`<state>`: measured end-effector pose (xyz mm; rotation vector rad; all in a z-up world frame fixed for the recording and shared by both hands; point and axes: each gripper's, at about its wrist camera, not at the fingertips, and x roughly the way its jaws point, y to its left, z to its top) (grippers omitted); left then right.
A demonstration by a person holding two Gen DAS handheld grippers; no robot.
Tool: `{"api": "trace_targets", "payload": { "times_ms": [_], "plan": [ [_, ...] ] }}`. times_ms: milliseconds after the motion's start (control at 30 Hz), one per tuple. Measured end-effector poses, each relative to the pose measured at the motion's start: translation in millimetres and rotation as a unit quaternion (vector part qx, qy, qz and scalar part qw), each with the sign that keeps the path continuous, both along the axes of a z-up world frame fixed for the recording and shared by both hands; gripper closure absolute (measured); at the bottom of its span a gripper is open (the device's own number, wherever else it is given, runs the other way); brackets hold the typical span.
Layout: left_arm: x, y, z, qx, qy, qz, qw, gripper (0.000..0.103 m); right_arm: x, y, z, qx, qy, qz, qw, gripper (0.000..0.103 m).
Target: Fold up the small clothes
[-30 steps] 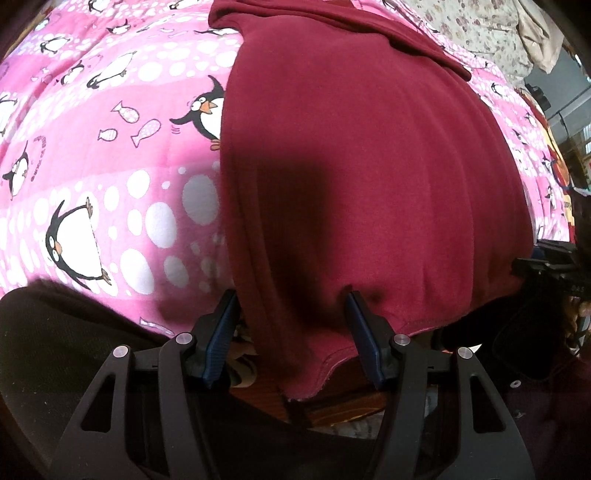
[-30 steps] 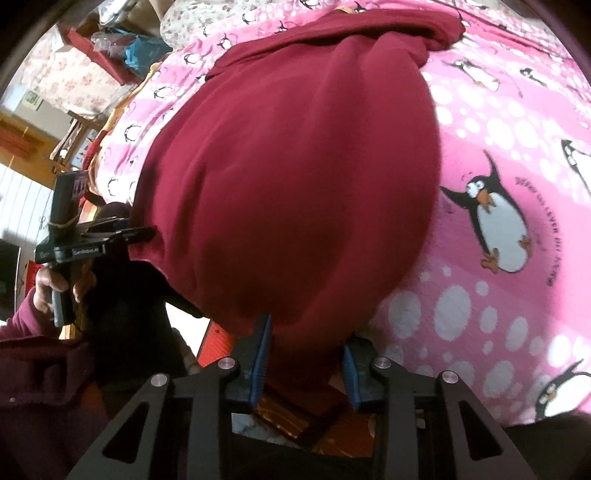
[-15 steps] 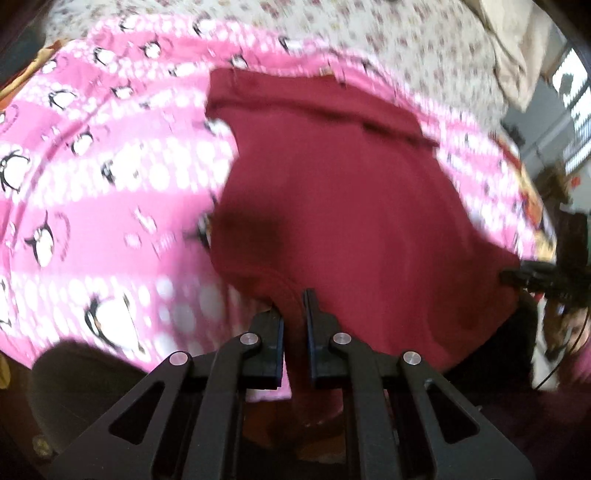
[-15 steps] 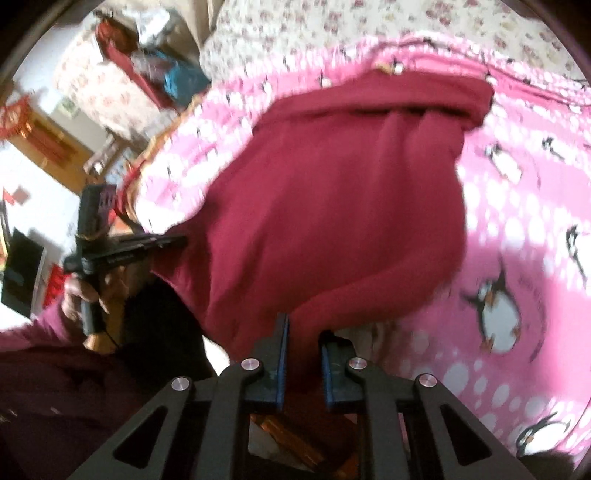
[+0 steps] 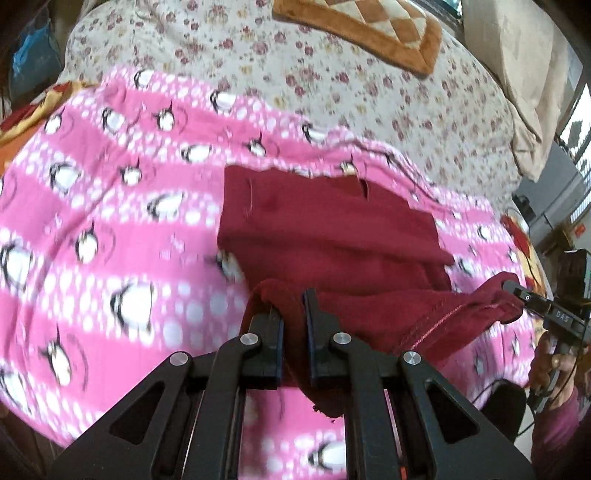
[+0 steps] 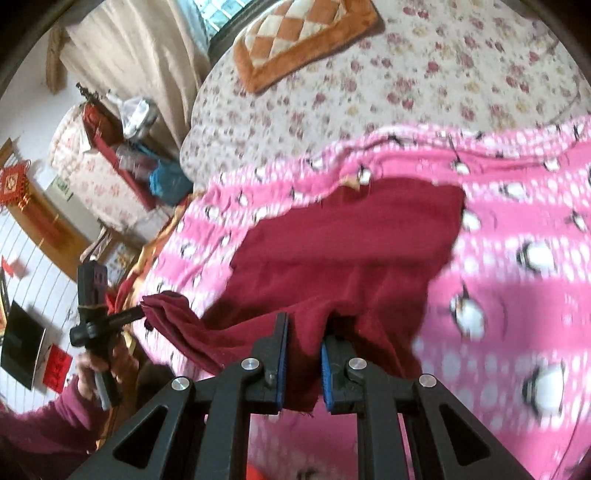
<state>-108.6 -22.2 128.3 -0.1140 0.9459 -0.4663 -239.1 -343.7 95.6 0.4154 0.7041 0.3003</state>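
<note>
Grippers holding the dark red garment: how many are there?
2. The left gripper pinches one corner of the near hem of the garment; the right gripper pinches the other corner.

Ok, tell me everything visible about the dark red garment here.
The garment is dark red, soft, fleece-like cloth with a stitched hem. Its far part lies flat on the pink penguin blanket; the near edge is lifted, pinched in the left claw and the right claw, sagging between them.

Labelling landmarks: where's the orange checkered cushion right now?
The orange checkered cushion lies at the top of both wrist views, on the floral bedspread beyond the pink penguin blanket.
</note>
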Motion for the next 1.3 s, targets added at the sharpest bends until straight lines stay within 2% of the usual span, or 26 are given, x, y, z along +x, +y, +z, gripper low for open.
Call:
{"api": "trace_targets", "payload": {
  "times_ms": [200,267,400,567,633,733,800,833,867,900,967,1000,1067,1100,1200,1300],
  "plan": [
    [52.9,-9.9,-1.5,0.013,-0.007,0.029,0.9995,0.095,52.6,-18.7,12.3,-0.007,-0.015,-0.040,0.999,0.089],
    [72.3,-13.2,-5.0,0.004,0.002,0.033,0.9994,0.095,71.9,-29.4,10.2,0.002,-0.010,-0.056,0.998,0.089],
    [99.0,-23.1,-9.7,0.012,-0.001,0.038,0.9992,0.095,104.1,-44.0,2.1,0.009,0.005,-0.073,0.997,0.089],
    [138.6,-29.5,-23.4,0.009,0.016,0.050,0.9986,0.095,143.6,-60.2,-6.7,0.012,0.016,-0.095,0.995,0.089],
    [157.0,-33.8,-36.5,0.011,0.043,0.045,0.9980,0.095,160.5,-66.2,-11.2,0.016,0.017,-0.100,0.995,0.089],
    [173.8,-31.3,-54.5,-0.001,0.085,0.058,0.9947,0.094,194.4,-77.5,-32.5,0.014,0.075,-0.110,0.991,0.089],
    [179.4,-25.9,-59.0,-0.021,0.096,0.058,0.9935,0.092,203.3,-87.5,-47.3,0.045,0.102,-0.118,0.987,0.083],
    [180.8,-22.6,-58.6,-0.035,0.099,0.053,0.9931,0.089,202.4,-91.4,-49.0,0.059,0.098,-0.119,0.986,0.081],
    [181.1,-20.3,-57.5,-0.045,0.102,0.048,0.9925,0.082,198.3,-97.4,-47.5,0.079,0.082,-0.123,0.986,0.071],
    [181.4,-18.8,-56.3,-0.052,0.104,0.045,0.9922,0.077,192.2,-104.2,-42.9,0.096,0.060,-0.131,0.985,0.058],
    [179.7,-16.9,-51.1,-0.062,0.103,0.038,0.9921,0.059,179.4,-115.1,-33.4,0.099,0.034,-0.166,0.981,0.048],
    [178.3,-16.7,-47.8,-0.068,0.100,0.035,0.9920,0.056,174.7,-118.1,-29.4,0.100,0.028,-0.172,0.980,0.048],
    [174.2,-16.3,-38.7,-0.078,0.087,0.038,0.9924,0.040,167.2,-116.0,-20.4,0.099,0.022,-0.152,0.983,0.048],
    [172.1,-16.4,-35.0,-0.077,0.076,0.044,0.9932,0.030,162.7,-109.3,-14.6,0.083,0.014,-0.139,0.987,0.048],
    [169.1,-16.6,-26.7,-0.076,0.048,0.056,0.9944,0.029,161.8,-82.5,-5.0,0.025,-0.002,-0.110,0.994,0.048],
    [174.1,-24.9,-38.1,-0.061,0.059,0.057,0.9948,0.029,179.0,-54.8,-9.1,-0.032,0.011,-0.087,0.996,0.048]
  ]
}}
